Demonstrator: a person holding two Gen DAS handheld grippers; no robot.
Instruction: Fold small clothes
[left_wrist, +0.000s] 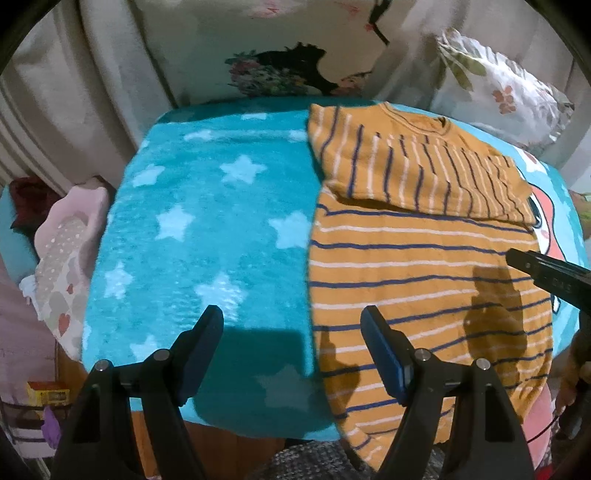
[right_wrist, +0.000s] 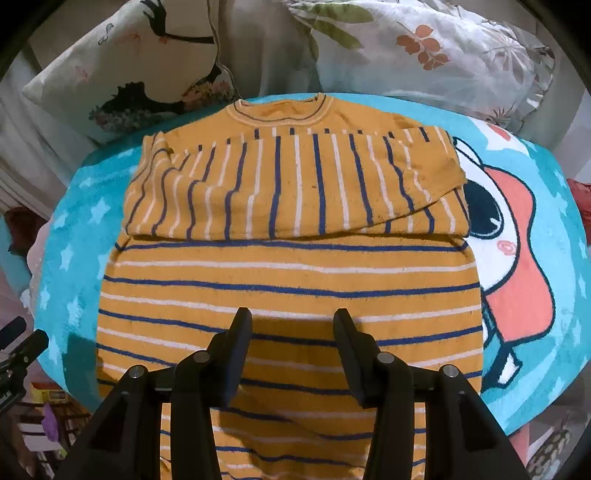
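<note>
Striped sweater (right_wrist: 288, 280) — mustard knit, navy and white stripes, both sleeves folded across the chest, lying flat on a turquoise star-print fleece blanket (left_wrist: 207, 229). Floral pillows (right_wrist: 424, 48) behind. Left gripper (left_wrist: 291, 332) and right gripper (right_wrist: 291, 332) — jaws spread wide, holding nothing.

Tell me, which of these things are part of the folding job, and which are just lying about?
Part of the job:
striped sweater, sleeves already folded across its chest
left gripper, jaws open
right gripper, jaws open
star blanket it lies on

Just lying about:
bird cushion
leaf-print pillow
pink heart cloth
</note>
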